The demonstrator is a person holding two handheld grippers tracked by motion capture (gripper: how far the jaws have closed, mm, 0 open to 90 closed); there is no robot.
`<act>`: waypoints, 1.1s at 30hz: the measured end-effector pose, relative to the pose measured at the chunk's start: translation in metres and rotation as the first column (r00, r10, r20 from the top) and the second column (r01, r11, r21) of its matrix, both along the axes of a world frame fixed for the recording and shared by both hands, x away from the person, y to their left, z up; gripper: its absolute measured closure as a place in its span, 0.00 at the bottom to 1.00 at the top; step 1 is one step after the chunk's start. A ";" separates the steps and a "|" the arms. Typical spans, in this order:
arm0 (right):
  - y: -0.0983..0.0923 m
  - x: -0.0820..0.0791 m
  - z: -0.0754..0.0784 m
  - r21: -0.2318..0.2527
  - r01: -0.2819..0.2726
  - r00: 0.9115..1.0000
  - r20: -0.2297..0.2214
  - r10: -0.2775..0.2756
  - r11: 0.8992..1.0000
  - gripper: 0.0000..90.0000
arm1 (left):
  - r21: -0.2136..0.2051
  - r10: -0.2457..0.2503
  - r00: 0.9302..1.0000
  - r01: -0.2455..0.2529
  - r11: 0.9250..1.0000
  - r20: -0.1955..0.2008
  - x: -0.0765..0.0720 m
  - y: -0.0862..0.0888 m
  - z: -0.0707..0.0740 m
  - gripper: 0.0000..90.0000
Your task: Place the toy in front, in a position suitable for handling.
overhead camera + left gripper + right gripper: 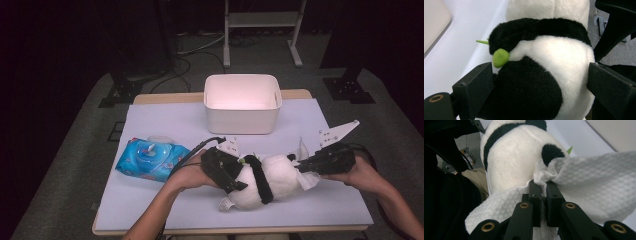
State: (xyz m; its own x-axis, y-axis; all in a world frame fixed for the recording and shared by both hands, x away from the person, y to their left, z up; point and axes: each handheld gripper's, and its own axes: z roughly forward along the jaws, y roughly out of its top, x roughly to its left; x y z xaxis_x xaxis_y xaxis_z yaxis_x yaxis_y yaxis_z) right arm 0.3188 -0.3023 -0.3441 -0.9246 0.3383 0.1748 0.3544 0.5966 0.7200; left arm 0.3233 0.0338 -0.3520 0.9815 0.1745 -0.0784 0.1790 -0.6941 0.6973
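Observation:
A black-and-white panda plush (280, 175) lies on its side on the white table cover, near the front edge. My left gripper (243, 173) grips it from the left. In the left gripper view the two jaws press on either side of the panda's body (544, 62), beside a small green leaf piece (500, 57). From the right, my right gripper (298, 164) is shut on a bunched white wet wipe (308, 181). In the right gripper view the wipe (594, 185) is pinched in my right gripper (543, 185) and lies against the panda (511, 155) by its black tail.
A blue pack of wet wipes (150, 159) lies at the left of the table. A white rectangular bin (242, 102) stands at the back centre. The table's front edge (225, 230) is close behind the plush. A person's forearms come in from below.

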 end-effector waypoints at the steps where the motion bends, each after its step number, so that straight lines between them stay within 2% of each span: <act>1: 0.000 0.000 -0.001 0.002 0.000 1.000 0.000 0.000 1.000 0.94 | 0.001 -0.002 1.000 0.002 1.000 0.001 0.000 0.000 0.000 0.08; 14: 0.002 0.001 -0.017 0.018 -0.003 1.000 -0.028 0.003 1.000 0.94 | -0.005 0.007 1.000 -0.007 1.000 -0.006 0.001 0.006 0.003 0.08; 18: 0.005 0.001 -0.024 0.003 -0.006 0.999 -0.038 0.006 1.000 0.94 | -0.015 0.010 1.000 -0.010 1.000 -0.008 0.001 0.009 0.005 0.08; 22: 0.005 0.002 -0.028 0.019 -0.002 0.999 -0.036 0.003 1.000 0.94 | -0.012 0.003 1.000 -0.003 1.000 -0.016 0.001 0.009 0.004 0.09; 24: 0.003 0.000 -0.026 0.024 -0.002 1.000 -0.023 0.003 1.000 0.93 | -0.010 -0.009 1.000 0.009 1.000 -0.016 0.001 0.008 0.003 0.12; 26: -0.002 -0.001 -0.022 0.037 0.002 1.000 -0.015 -0.002 0.999 0.93 | -0.018 0.000 1.000 0.000 1.000 -0.011 0.001 0.007 0.003 0.14; 28: -0.007 -0.002 -0.015 0.063 0.005 1.000 -0.008 -0.004 0.998 0.93 | -0.015 -0.004 1.000 0.004 1.000 -0.008 0.001 0.006 0.003 0.16; 33: -0.004 -0.004 -0.004 0.039 -0.011 1.000 0.028 0.010 0.999 0.93 | -0.014 -0.010 1.000 0.010 1.000 0.001 0.001 0.005 0.004 0.18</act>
State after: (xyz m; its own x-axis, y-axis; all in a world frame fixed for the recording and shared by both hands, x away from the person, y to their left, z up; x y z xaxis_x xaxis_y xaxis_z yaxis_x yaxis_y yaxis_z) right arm 0.3149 -0.3067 -0.3477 -0.9326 0.3223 0.1621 0.3282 0.5715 0.7521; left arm 0.3244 0.0385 -0.3480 0.9833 0.1636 -0.0797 0.1715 -0.6861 0.7070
